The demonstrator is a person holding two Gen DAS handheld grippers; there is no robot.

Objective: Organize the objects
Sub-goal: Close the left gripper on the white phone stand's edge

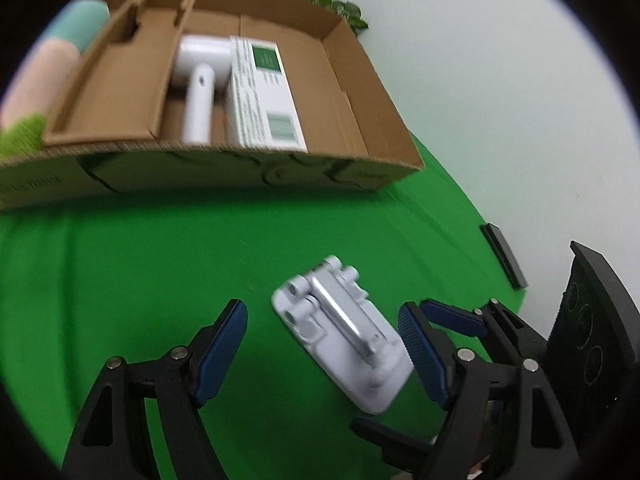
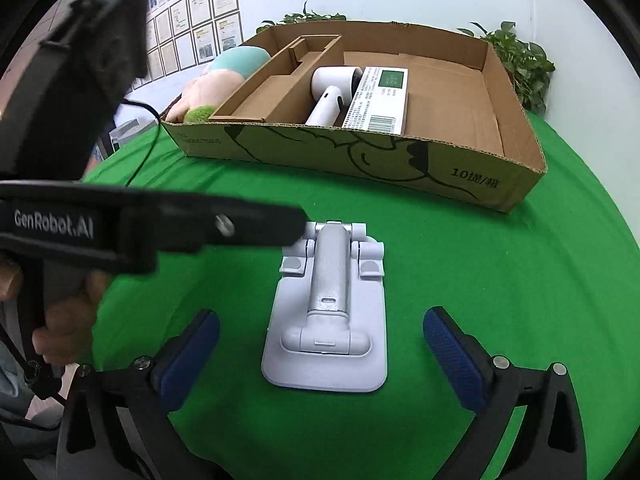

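Note:
A folded white phone stand (image 2: 326, 312) lies flat on the green cloth, also in the left wrist view (image 1: 340, 332). My right gripper (image 2: 322, 348) is open, its blue pads on either side of the stand's near end. My left gripper (image 1: 324, 352) is open and empty, just left of the stand; its body (image 2: 120, 220) crosses the right wrist view. A cardboard box (image 2: 516, 168) behind holds a white hair dryer (image 2: 330, 92) and a white carton (image 2: 380, 98). The box also shows in the left wrist view (image 1: 240, 168).
A plush toy (image 2: 208, 84) in pink and teal lies left of the box. Plants (image 2: 520, 60) stand behind it by the white wall. A cable (image 2: 148, 148) runs over the cloth at left. The right gripper's finger (image 1: 452, 318) shows beside the stand.

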